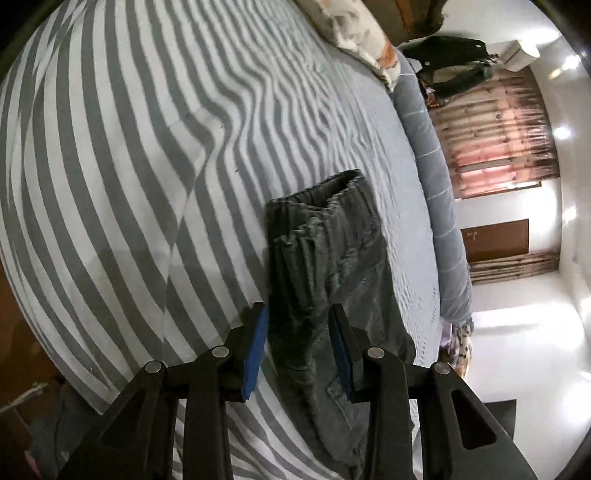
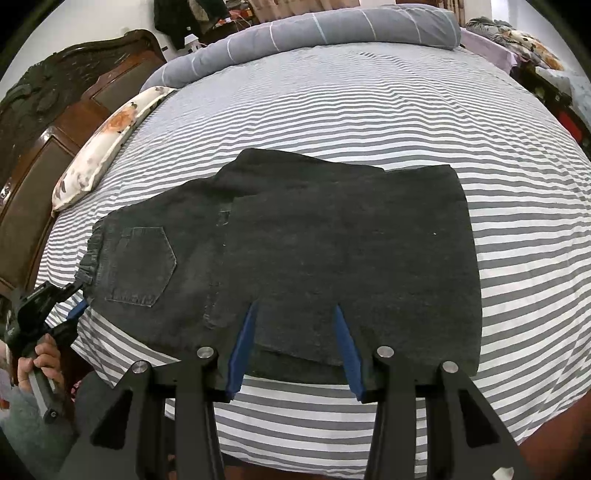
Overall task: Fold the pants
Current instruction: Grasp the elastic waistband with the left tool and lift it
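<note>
Dark grey denim pants lie flat on the striped bed, folded leg over leg, with the legs doubled back. The elastic waistband is at the left, with a back pocket facing up. My right gripper is open over the near edge of the folded legs, jaws either side of the cloth. My left gripper is open at the waistband end, blue pads either side of the pants. It also shows in the right wrist view, at the waistband corner.
The bed has a grey and white striped sheet. A floral pillow and a grey rolled duvet lie along the far edges. A carved wooden headboard stands at the left. White floor lies past the bed.
</note>
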Demonstrator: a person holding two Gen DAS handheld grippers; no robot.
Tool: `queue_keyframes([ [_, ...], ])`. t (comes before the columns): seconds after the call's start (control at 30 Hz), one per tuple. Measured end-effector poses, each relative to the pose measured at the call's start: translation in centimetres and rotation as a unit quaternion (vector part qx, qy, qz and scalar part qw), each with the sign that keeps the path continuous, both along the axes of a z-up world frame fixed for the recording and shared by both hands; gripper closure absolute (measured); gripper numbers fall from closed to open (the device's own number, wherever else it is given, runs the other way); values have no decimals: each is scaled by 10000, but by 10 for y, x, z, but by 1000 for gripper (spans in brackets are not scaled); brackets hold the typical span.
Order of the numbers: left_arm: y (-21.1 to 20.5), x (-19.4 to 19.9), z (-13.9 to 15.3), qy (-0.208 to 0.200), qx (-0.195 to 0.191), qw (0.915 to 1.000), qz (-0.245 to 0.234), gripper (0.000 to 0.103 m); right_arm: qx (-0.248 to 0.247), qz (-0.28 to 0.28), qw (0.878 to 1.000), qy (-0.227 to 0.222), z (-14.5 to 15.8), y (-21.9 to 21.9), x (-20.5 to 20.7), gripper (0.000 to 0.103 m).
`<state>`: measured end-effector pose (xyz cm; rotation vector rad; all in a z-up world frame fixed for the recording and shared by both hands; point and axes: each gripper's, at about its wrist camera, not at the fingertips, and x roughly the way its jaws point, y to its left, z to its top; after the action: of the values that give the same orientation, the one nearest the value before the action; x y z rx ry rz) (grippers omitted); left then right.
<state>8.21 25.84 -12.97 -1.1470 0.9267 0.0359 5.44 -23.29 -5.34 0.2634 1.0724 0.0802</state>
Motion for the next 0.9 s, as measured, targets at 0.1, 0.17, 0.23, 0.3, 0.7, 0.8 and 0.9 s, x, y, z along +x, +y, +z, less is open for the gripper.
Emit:
queue_keyframes([
  [0.1,4,1,-14,-9,-175,9998,28,66,-8,-28,10000,49,-3,-1,2,61],
  [0.17,5,3,-18,-62,-302,9995,61,66,0,-29,10000,79,-5,0,2,61],
  [0.23,6,7,-20,-141,-376,9992,68,66,-31,-24,9999,98,-6,0,3,61],
  [0.3,6,13,-22,-204,-382,9991,34,66,-44,-9,9999,134,-8,1,5,61],
  [0.7,-2,28,-13,-442,-186,9988,74,75,-452,127,9979,437,-39,22,33,61],
  [0.8,-5,26,1,-683,-216,9974,-15,77,-574,173,9966,567,-53,26,37,61],
  [0.9,-16,30,24,-921,84,9953,-294,79,-691,233,9959,527,-56,29,37,60],
])
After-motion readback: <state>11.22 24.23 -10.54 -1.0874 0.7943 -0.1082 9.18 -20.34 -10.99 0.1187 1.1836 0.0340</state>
